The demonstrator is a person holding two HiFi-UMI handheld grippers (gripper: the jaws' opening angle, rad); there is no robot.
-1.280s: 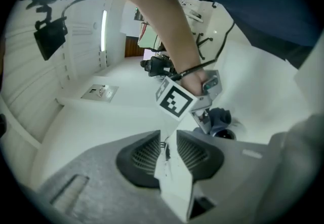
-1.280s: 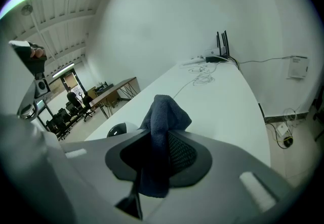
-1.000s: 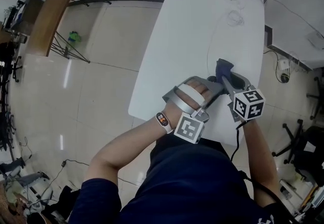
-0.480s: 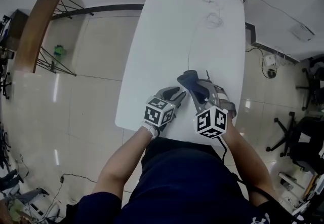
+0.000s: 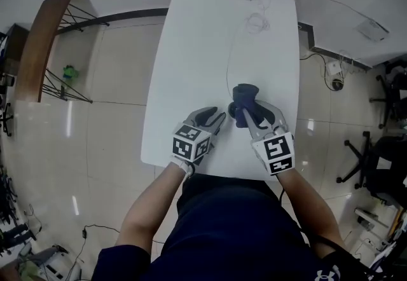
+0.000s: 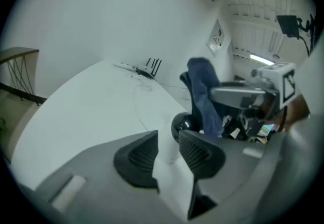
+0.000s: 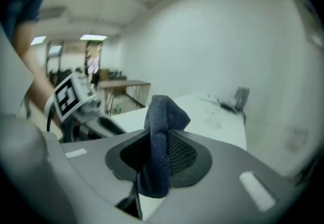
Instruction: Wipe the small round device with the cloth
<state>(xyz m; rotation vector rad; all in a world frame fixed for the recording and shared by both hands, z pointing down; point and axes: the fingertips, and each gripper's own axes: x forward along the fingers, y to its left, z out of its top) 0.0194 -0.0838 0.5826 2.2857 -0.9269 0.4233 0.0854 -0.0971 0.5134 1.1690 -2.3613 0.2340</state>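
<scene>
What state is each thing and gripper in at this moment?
Left gripper: open, jaws just been opening, nothing between them.
Right gripper: shut on cloth.
Cloth: bunched, sticking up from the jaws.
Device: on table, ungripped, just beyond left gripper.

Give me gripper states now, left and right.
Left gripper: open, jaws just opened wider, nothing between them.
Right gripper: closed on the blue cloth.
</scene>
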